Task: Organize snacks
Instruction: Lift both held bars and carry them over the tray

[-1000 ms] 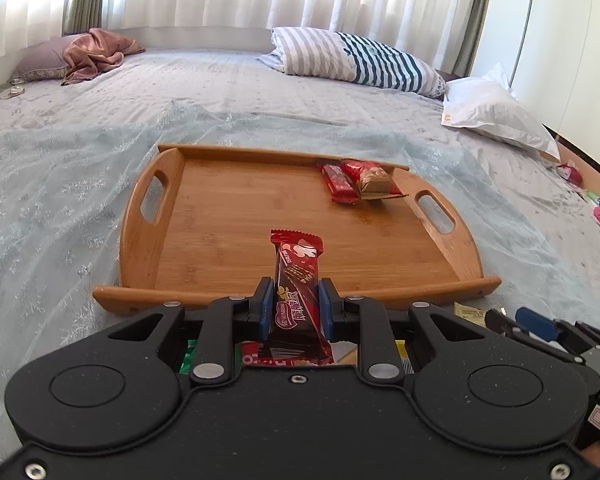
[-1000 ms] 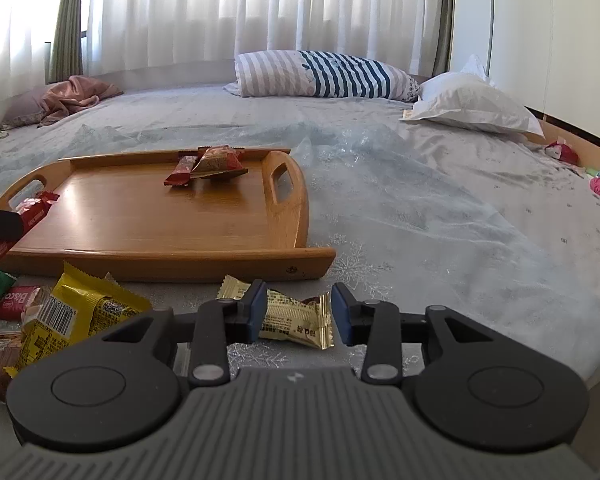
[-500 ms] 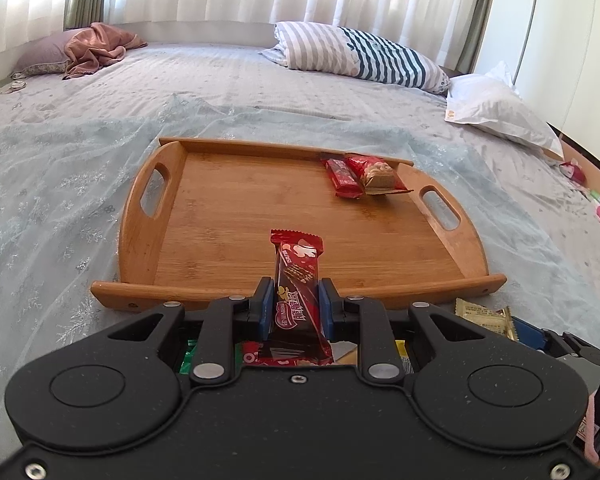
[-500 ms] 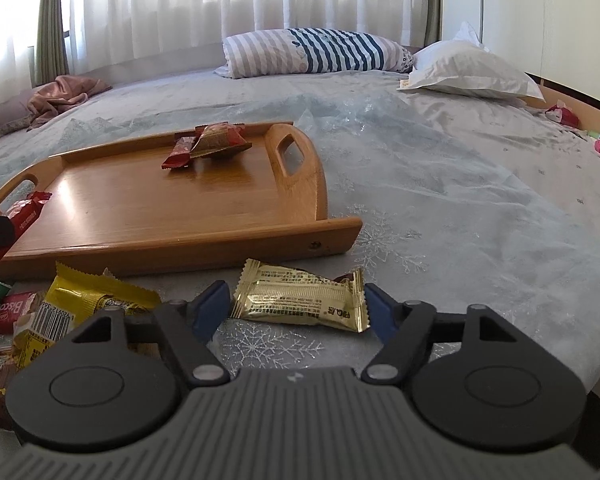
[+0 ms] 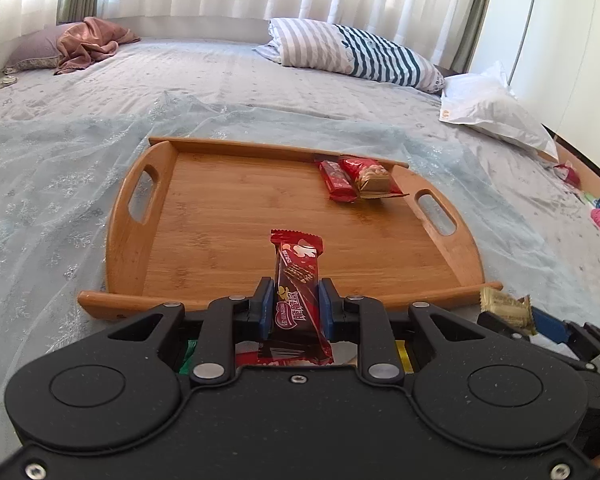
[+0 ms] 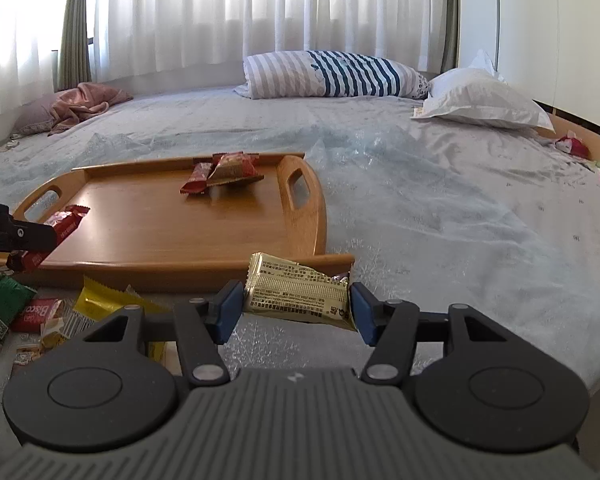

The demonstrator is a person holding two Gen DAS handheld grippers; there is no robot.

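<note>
Snacks first: two are already sitting on the oval wooden tray with cut-out handles [image 5: 236, 216], a slim red bar [image 5: 336, 181] and a red-and-tan wrapped biscuit pack [image 5: 370, 178], touching each other near the far rim by the right handle. So the job's started, but I'd say it's nowhere near done.

Left tongs [image 5: 294, 312] are clamped tight on a dark red chocolate wafer bar [image 5: 298, 280], which sticks out forward over the tray's near rim. Not set down yet.

Right tongs [image 6: 296, 310] have just been closing in, and now the blue pads press on both ends of a gold foil snack packet [image 6: 296, 290], lifted clear of the bed just in front of the tray's near right corner. Held crosswise, so it looks a bit floppy, and I'd guess it could slip if swung fast.

Still left on the pale blue bedspread [image 6: 440, 216], near the tray's front edge: a little heap with a yellow crinkly packet [image 6: 100, 304], a green packet [image 6: 2, 304], a red biscuit pack [image 6: 40, 314], plus some smaller bits I can't make out.

So by my count: two down, two in the air, and a handful still loose. Both held ones just need dropping onto the tray, probably next to the pair already there.
</note>
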